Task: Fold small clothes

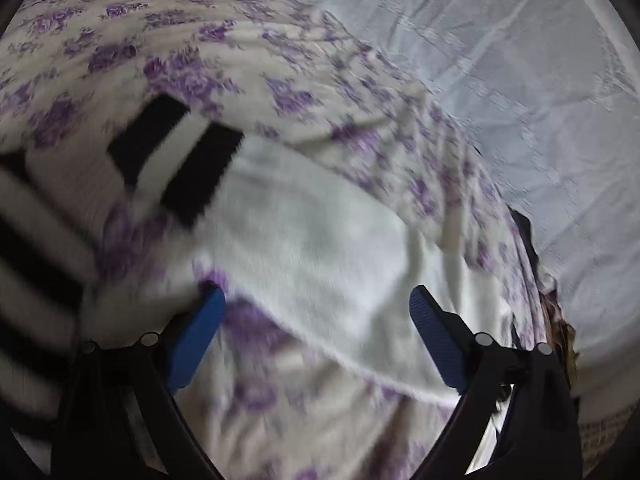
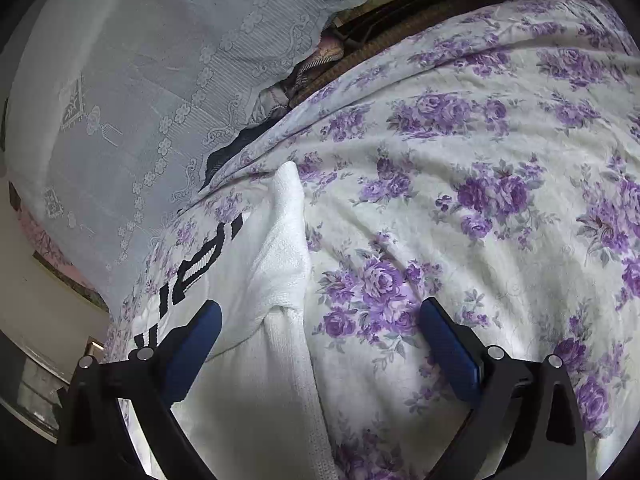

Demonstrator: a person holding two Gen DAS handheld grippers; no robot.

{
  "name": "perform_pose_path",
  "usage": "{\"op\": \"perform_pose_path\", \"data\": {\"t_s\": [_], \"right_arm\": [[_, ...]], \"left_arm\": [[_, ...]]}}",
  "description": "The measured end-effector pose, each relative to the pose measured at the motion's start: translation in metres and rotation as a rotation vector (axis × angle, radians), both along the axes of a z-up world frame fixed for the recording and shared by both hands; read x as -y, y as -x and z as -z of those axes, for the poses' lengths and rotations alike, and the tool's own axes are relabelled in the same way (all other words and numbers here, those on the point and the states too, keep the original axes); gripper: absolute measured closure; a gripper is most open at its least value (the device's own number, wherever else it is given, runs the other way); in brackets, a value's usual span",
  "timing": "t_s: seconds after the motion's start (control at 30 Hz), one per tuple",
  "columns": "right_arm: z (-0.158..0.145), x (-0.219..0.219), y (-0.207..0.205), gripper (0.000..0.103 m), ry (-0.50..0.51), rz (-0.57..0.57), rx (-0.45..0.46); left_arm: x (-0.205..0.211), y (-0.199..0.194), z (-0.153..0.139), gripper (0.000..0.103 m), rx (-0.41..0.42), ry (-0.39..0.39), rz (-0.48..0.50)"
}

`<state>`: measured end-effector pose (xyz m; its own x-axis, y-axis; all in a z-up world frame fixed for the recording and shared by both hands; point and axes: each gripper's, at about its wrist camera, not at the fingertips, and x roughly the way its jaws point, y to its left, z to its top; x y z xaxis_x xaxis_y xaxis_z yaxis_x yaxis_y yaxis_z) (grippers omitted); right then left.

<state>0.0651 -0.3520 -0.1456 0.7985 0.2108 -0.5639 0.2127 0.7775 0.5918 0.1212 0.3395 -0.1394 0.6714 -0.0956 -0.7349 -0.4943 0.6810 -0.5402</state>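
A small white garment (image 1: 312,256) with black stripes (image 1: 172,160) lies on a purple-flowered bedspread (image 1: 224,56). My left gripper (image 1: 318,300) is open just above the white cloth, which fills the space between its blue pads (image 1: 196,340); the view is blurred. In the right wrist view the same garment (image 2: 276,264) lies bunched, with black striped bands (image 2: 200,264) on its left. My right gripper (image 2: 320,312) is open over the garment's right edge, left pad (image 2: 192,352) above the cloth, right pad above the bedspread (image 2: 480,184).
A pale lace-patterned sheet (image 2: 132,92) covers the bed beside the bedspread and also shows in the left wrist view (image 1: 520,80). Dark and brown bedding (image 2: 360,48) shows in the gap between them. The floor and a wall (image 2: 44,300) lie at the left.
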Motion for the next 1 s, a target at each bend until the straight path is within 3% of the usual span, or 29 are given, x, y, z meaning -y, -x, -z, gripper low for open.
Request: {"op": "perform_pose_path", "data": {"t_s": [0.07, 0.13, 0.2, 0.3, 0.43, 0.57, 0.77, 1.0], "right_arm": [[0.0, -0.002, -0.001, 0.003, 0.01, 0.0, -0.007], [0.001, -0.007, -0.004, 0.003, 0.019, 0.0, -0.015], [0.002, -0.01, -0.01, 0.003, 0.028, 0.0, -0.024], [0.001, -0.011, -0.012, 0.003, 0.033, -0.003, -0.029], [0.001, -0.011, -0.012, 0.003, 0.032, -0.002, -0.029], [0.001, -0.011, -0.011, 0.003, 0.032, -0.002, -0.029], [0.001, -0.012, -0.014, 0.003, 0.034, -0.003, -0.031], [0.002, -0.012, -0.014, 0.003, 0.035, -0.003, -0.032]], "left_arm": [[-0.003, -0.007, 0.0, 0.013, 0.009, -0.023, -0.013], [0.002, -0.009, -0.002, 0.032, 0.001, -0.083, -0.005], [0.008, -0.011, -0.004, 0.067, -0.015, -0.114, 0.032], [0.014, -0.01, -0.013, 0.087, 0.003, -0.144, 0.049], [0.025, -0.001, -0.034, 0.09, 0.071, -0.146, 0.084], [0.056, 0.002, -0.058, 0.09, 0.113, -0.207, 0.152], [0.114, -0.006, -0.088, 0.09, 0.133, -0.303, 0.259], [0.167, -0.019, -0.11, 0.09, 0.154, -0.35, 0.335]]}}
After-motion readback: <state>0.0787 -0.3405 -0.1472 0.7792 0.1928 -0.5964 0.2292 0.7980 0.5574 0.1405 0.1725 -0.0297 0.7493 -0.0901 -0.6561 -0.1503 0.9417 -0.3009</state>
